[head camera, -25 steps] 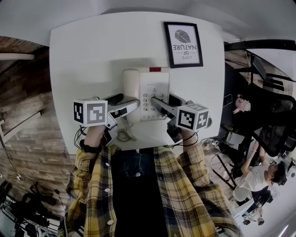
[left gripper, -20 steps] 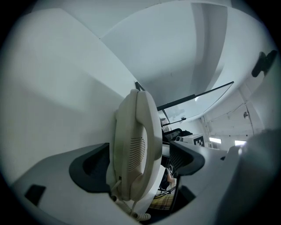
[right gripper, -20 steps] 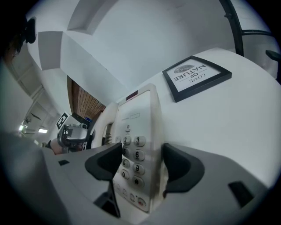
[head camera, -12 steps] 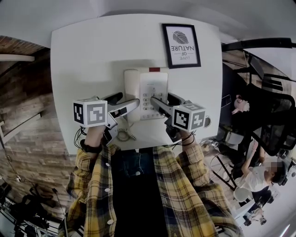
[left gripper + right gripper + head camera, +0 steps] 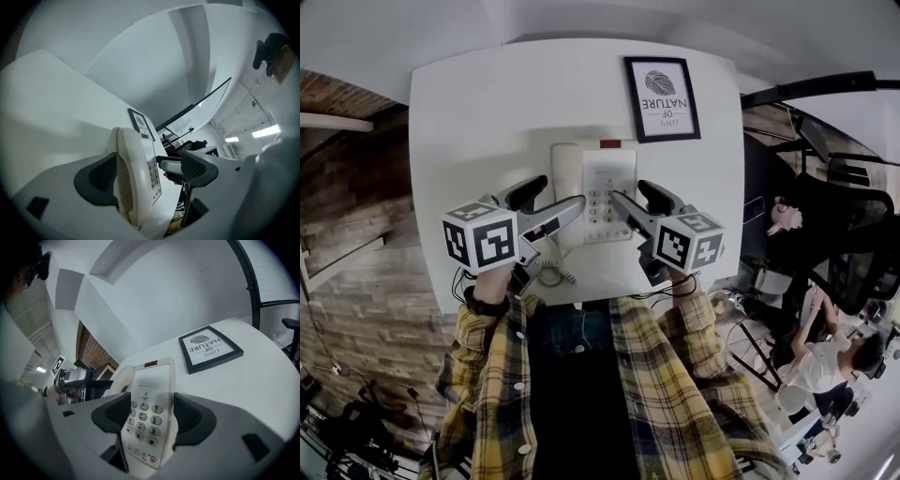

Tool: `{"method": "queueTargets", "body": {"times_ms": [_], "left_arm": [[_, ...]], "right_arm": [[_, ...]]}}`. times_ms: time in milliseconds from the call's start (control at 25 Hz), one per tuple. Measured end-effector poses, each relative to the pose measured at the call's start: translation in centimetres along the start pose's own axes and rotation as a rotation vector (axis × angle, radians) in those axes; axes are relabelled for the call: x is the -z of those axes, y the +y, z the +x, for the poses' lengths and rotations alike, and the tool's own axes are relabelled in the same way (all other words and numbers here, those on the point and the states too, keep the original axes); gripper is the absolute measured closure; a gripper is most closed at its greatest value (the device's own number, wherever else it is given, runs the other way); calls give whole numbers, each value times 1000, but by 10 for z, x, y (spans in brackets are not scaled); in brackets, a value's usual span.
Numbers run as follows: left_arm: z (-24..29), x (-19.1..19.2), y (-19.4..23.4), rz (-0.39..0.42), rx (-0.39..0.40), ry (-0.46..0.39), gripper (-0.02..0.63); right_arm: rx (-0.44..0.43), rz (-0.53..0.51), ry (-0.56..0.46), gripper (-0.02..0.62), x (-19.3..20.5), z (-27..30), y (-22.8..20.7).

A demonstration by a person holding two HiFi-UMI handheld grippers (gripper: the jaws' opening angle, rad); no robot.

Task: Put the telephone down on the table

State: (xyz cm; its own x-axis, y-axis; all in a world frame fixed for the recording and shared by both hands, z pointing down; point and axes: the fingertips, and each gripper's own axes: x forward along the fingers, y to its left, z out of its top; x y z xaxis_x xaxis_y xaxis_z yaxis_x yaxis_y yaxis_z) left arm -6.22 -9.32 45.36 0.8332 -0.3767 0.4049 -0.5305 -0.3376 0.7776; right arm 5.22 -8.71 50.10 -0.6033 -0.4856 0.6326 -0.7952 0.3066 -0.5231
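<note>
The telephone seems already set on the desk, with the left gripper and right gripper jaws apart astride it, so next both should withdraw without knocking it.

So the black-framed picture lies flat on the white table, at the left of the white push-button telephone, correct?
Not left: the black-framed picture lies flat on the white table, right of the white push-button telephone, as the head view shows.
</note>
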Motion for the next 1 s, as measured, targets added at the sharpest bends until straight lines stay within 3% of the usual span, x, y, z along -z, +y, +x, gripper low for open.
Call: {"method": "queueTargets", "body": {"times_ms": [520, 1000], "left_arm": [[-26, -34, -49, 162, 63, -150, 173], [-60, -72, -116, 433, 94, -320, 173]], "right_arm": [[-38, -187, -115, 308, -49, -23, 50], [-121, -417, -290, 327, -106, -67, 132]]}}
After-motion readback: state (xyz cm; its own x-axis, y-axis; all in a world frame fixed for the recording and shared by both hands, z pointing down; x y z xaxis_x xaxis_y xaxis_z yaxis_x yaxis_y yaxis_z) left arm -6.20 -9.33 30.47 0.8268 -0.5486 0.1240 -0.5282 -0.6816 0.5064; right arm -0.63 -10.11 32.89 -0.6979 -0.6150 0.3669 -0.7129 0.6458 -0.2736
